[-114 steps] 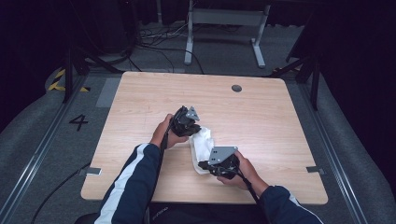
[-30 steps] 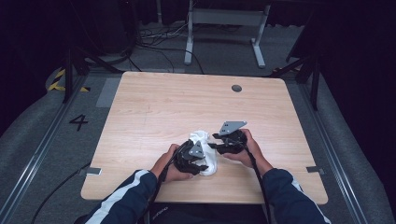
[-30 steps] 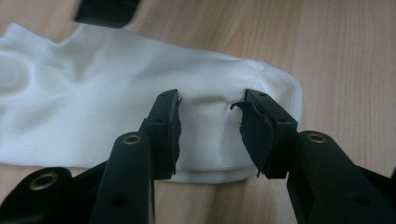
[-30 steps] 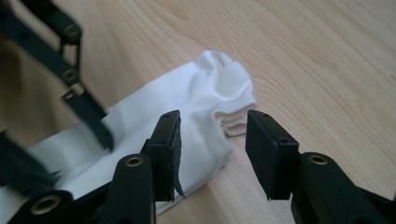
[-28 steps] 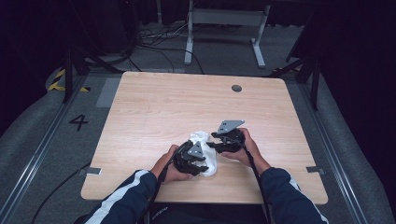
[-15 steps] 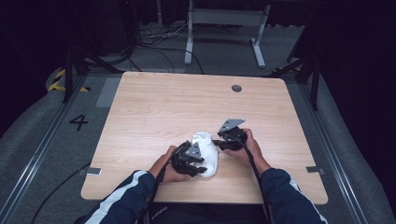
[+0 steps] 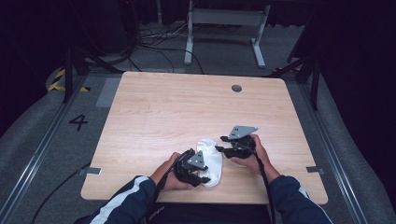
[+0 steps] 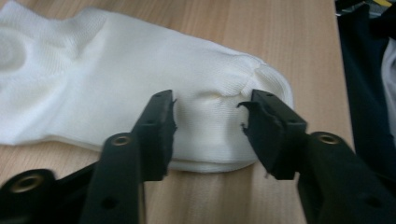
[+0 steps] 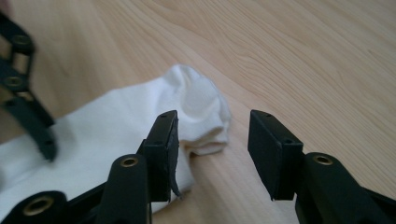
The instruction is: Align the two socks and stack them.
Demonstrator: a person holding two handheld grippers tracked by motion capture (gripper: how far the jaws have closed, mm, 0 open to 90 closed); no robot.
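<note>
While near table edge (image 7: 205, 198), sock (image 7: 212, 156) unclamped.

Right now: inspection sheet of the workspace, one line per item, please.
Surface: light wooden table, bare apart from the job's thing; round grommet near the far edge.
Job's things: white sock, lying flat near the person's edge of the table.
Clutter: nothing seen on the table.
Grippers: left gripper open, jaws astride one end of the sock, pads not pressing; its jaws have just been opening. Right gripper open at the sock's other end, cloth between the jaws, not clamped; its jaws have also just been opening.
Cables: right gripper's cable trails back along the forearm; loose cables on the floor beyond the table.
Surroundings: grey floor marked 4, metal frame behind, dark backdrop.
</note>
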